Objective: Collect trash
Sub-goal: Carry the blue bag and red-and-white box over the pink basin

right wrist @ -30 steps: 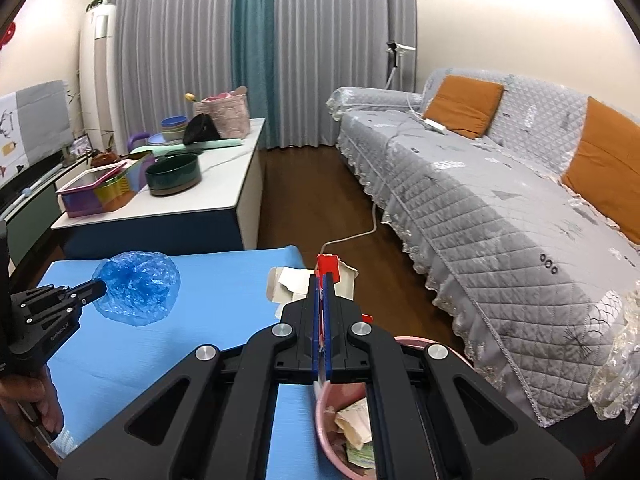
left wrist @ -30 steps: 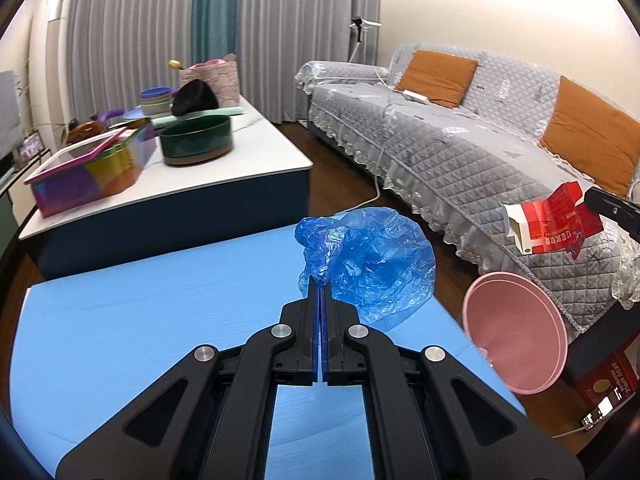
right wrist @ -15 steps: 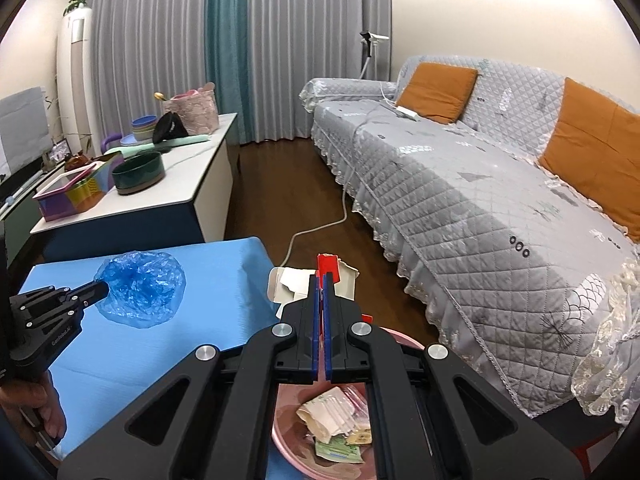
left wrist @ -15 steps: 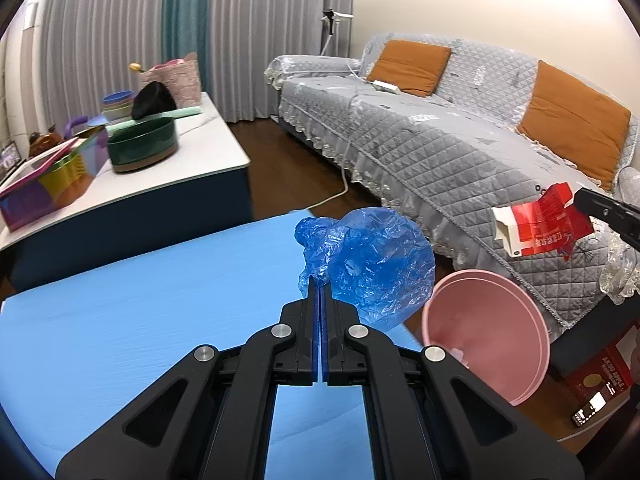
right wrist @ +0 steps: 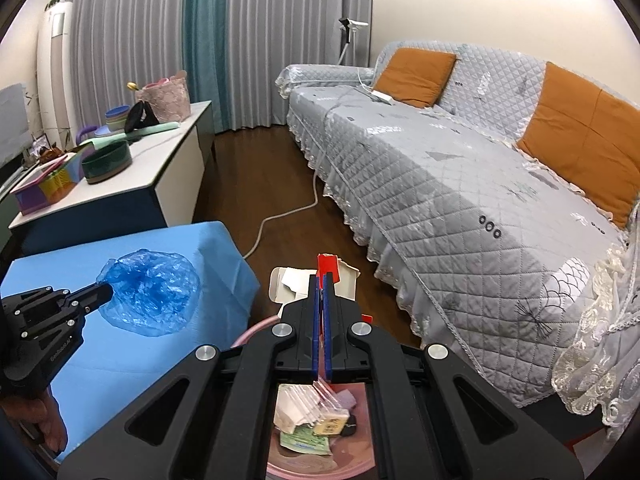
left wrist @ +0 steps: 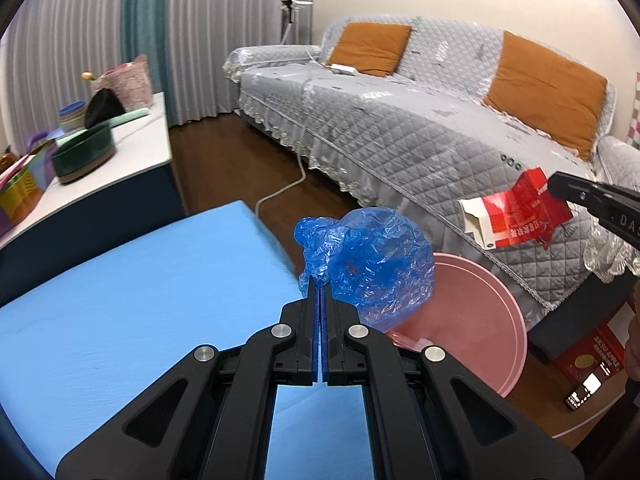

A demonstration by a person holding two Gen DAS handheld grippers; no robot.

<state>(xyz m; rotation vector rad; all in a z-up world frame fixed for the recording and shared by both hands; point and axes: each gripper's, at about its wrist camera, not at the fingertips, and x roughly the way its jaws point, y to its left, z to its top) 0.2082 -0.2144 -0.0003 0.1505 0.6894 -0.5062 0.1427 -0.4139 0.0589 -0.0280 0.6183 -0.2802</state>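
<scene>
At the bottom of my left wrist view, my left gripper (left wrist: 319, 280) has its jaws pressed together on a fold of the crumpled translucent blue plastic bag (left wrist: 370, 258), which balloons out above and to the right of the tips, at the centre of the frame. Under it lies the flat sky-blue padded tabletop (left wrist: 140, 300), filling the lower left, and just past its right edge stands the round pink plastic bin (left wrist: 480, 320), partly hidden behind the bag. In my right wrist view the right gripper (right wrist: 322, 280) is likewise clamped tight, pinching the torn red-and-white cardboard carton (right wrist: 320, 276) at frame centre; the carton hangs above the bin's rim (right wrist: 256, 330), and down between the gripper's arms I can see crumpled paper and wrappers (right wrist: 312, 412) lying inside the bin. The same carton shows at the right edge of the left view, held aloft above the bin. Farther off, a white cable (right wrist: 288, 216) trails over the dark wooden floor. The long grey quilted sofa (right wrist: 460, 184) with orange cushions (right wrist: 412, 70) runs up the right side, and a white-topped low cabinet (right wrist: 168, 168) bearing a dark green bowl (right wrist: 106, 164) sits at upper left before grey curtains (right wrist: 132, 40).
</scene>
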